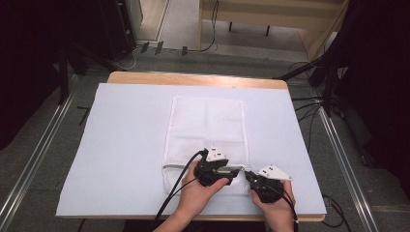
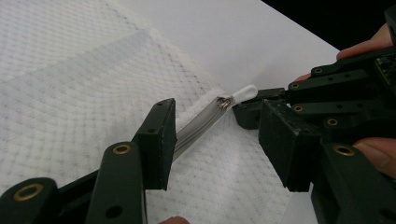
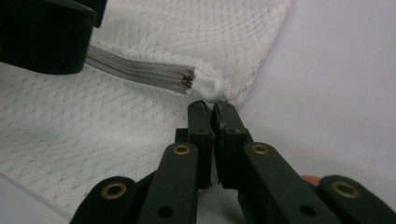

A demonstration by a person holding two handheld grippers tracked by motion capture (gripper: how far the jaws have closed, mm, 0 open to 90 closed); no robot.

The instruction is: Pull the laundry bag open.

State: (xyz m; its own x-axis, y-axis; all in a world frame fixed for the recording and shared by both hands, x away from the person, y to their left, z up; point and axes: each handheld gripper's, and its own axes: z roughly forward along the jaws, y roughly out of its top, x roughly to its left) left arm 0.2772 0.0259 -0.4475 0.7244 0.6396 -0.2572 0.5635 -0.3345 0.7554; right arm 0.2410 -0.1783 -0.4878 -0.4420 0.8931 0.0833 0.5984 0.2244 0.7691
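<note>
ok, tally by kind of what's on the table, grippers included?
White mesh laundry bag: 1
White zipper pull on the grey zipper: 1
Pale sheet covering the table: 1
Black grippers: 2, left gripper and right gripper
Total: 5

The white sheet lies bare from 7 through 12 to 3 o'clock around the mesh bag, giving open passage on both flanks and beyond the far edge. At the near edge, 5 to 6 o'clock, the left gripper and right gripper crowd the bag's zipper, nearly touching. The left gripper's jaws straddle the zipper, gap open; the right's jaws are closed at the white pull tab.
</note>
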